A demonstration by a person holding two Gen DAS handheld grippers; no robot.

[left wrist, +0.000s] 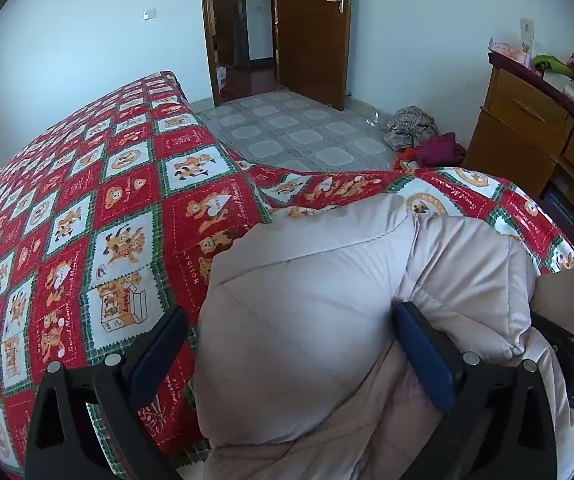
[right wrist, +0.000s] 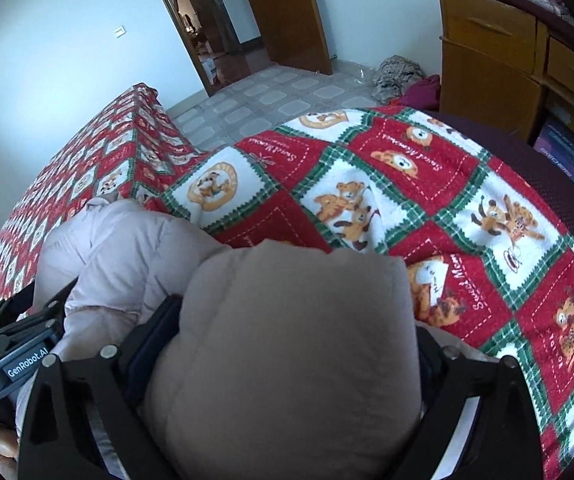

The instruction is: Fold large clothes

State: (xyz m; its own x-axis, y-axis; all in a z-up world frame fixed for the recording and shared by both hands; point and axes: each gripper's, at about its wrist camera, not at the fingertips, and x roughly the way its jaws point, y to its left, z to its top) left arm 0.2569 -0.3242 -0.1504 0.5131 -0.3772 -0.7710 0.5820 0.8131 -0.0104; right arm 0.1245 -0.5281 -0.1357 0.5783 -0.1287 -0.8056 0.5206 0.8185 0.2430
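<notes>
With both my left gripper and right gripper spread wide around the padded jacket bulging between their fingers – not pinching it – I should lay its fold flat on the bedspread ahead.

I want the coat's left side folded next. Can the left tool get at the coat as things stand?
Probably yes: the left tool already has the puffy coat bulging between its open fingers, with nothing in front of it.

Bunched pale padded coat on bedspread
</notes>
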